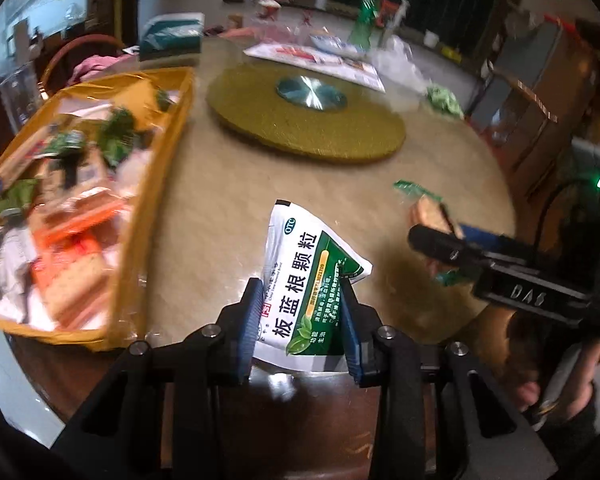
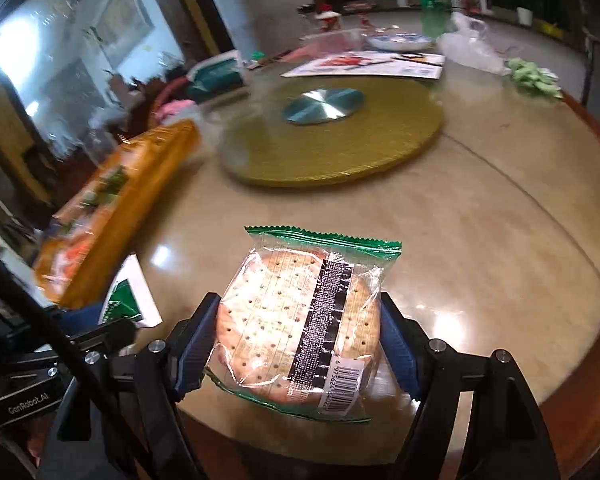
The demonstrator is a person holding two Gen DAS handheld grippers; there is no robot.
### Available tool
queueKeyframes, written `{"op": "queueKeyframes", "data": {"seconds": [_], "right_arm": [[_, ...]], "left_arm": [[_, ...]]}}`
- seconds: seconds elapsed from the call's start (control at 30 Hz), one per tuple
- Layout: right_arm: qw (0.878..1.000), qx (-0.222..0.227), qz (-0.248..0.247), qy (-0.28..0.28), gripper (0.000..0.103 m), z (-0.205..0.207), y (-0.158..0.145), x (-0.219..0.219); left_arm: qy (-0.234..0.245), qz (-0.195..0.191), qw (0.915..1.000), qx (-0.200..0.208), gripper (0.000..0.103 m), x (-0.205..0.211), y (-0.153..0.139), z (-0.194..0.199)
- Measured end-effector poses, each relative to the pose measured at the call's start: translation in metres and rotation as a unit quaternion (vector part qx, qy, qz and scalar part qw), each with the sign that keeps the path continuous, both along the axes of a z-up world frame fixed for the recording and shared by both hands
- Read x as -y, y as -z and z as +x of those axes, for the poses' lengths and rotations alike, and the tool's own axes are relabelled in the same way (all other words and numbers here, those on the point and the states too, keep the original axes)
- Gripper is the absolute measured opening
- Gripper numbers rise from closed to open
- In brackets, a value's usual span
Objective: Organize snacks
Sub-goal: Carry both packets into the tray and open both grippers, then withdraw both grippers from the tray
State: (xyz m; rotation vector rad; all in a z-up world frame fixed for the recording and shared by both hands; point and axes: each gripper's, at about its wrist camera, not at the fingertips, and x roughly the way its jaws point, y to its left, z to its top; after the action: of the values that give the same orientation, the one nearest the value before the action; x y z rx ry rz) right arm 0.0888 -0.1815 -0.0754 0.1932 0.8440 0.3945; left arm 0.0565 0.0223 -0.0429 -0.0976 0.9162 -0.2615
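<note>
At far left, the yellow bag (image 1: 156, 184) lies open on the counter (image 1: 228, 200), apparently already holding snacks. The left gripper (image 1: 300, 312) has its fingers pinched on a green-and-white sachet (image 1: 304, 280); the right gripper (image 2: 296, 340) clamps a cracker packet (image 2: 300, 320). Best carry each over the bag's rim before letting go.

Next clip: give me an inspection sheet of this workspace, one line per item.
Surface: round table with turntable.
Job's things: sachet, cracker pack, yellow bag full of snacks.
Clutter: green bottle, plastic bag, flyer, green wrappers.
Grippers: left gripper shut on sachet; right gripper shut on cracker pack.
Cables: black cable on right gripper.
Surroundings: dim room, blurred.
</note>
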Motion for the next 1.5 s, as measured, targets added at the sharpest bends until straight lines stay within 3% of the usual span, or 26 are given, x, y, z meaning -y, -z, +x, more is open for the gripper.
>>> {"op": "queueKeyframes", "data": {"seconds": [0.17, 0.27, 0.5, 0.73, 0.93, 1.03, 1.17, 1.27, 1.4, 1.5], "right_arm": [[0.998, 0.025, 0.031, -0.047, 0.076, 0.003, -0.022, -0.032], [0.995, 0.042, 0.044, -0.082, 0.076, 0.013, -0.039, -0.058], [0.986, 0.059, 0.035, -0.153, 0.076, 0.05, -0.072, -0.134], [0.98, 0.05, 0.007, -0.195, 0.076, 0.11, -0.087, -0.216], [0.978, 0.02, -0.057, -0.201, 0.076, 0.164, -0.061, -0.282], [0.98, 0.002, -0.069, -0.185, 0.077, 0.178, -0.045, -0.291], [0.982, -0.01, -0.041, -0.183, 0.079, 0.182, -0.044, -0.288], [0.984, -0.014, -0.019, -0.174, 0.08, 0.175, -0.054, -0.276], [0.986, 0.014, 0.036, -0.16, 0.08, 0.146, -0.075, -0.243], [0.985, 0.036, 0.068, -0.156, 0.08, 0.114, -0.082, -0.214]], "left_arm": [[-0.053, -0.025, 0.9978, 0.033, 0.038, -0.042, -0.035, -0.009], [-0.096, -0.019, 0.9941, 0.047, 0.038, -0.073, -0.05, -0.006], [-0.184, -0.009, 0.9827, 0.015, 0.038, -0.14, -0.035, 0.008], [-0.199, -0.007, 0.98, -0.007, 0.039, -0.167, -0.014, 0.02], [-0.185, -0.001, 0.9827, -0.012, 0.04, -0.176, -0.006, 0.026], [-0.181, -0.012, 0.9833, -0.011, 0.044, -0.181, -0.005, 0.027], [-0.18, -0.011, 0.9835, -0.015, 0.067, -0.188, 0.0, 0.028], [-0.184, -0.003, 0.9829, -0.006, 0.07, -0.187, -0.002, 0.024], [-0.184, 0.013, 0.9822, 0.035, 0.077, -0.176, -0.016, 0.01], [-0.203, 0.049, 0.9741, 0.087, 0.089, -0.162, -0.029, -0.006]]}}
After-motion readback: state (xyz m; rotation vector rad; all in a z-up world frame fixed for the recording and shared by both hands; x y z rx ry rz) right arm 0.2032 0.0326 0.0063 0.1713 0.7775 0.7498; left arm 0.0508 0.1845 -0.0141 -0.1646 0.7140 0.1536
